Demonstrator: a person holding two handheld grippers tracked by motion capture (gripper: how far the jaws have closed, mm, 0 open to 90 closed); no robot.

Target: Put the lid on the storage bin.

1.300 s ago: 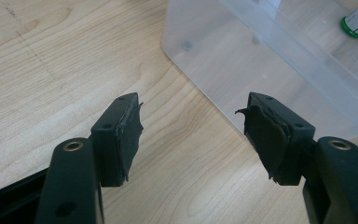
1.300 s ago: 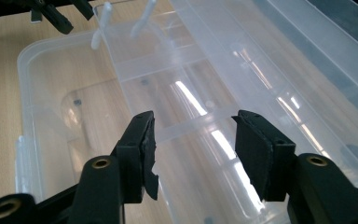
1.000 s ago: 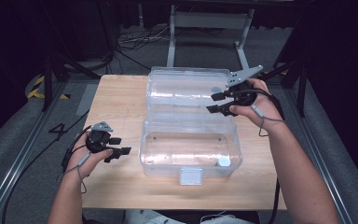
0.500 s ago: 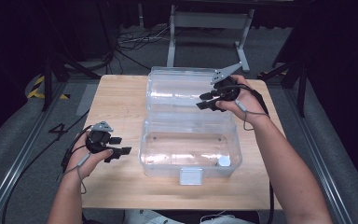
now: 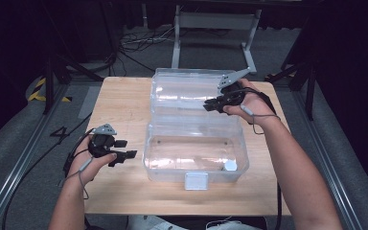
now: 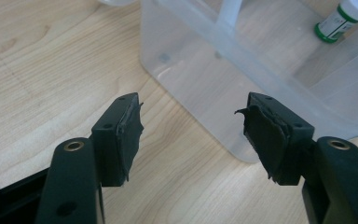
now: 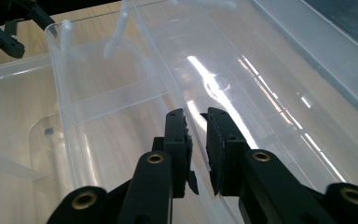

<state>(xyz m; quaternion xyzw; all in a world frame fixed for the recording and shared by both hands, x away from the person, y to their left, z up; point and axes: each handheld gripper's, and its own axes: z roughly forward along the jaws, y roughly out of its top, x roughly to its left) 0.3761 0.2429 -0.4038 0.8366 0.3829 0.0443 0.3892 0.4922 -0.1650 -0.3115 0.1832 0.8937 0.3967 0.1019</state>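
- Nearest is the pale wood-grain table [image 5: 124, 191], smooth and matte, with a small white latch tab [image 5: 196, 180] hanging off the front wall of the box.
- The clear plastic box [image 5: 194, 153] sits mid-table, glossy and see-through with rounded corners. Inside it, down in the front right corner, lies one little bottle [image 6: 344, 18] with a white cap, a green band and a label. That's all I can see in there.
- The left gripper [image 5: 120, 154] rests on the table just beside the box's left wall; its jaws stand wide apart with nothing between them, and the black pads look ragged at the edges.
- Farther back, the box's lid [image 5: 187, 88] lies flipped open flat, same clear plastic with shiny glare streaks.
- The right gripper [image 7: 196, 140] is at the lid's right rim. Its jaws have just been closing, and the thin clear edge of the lid runs between them, but I can't tell whether the pads press on it.
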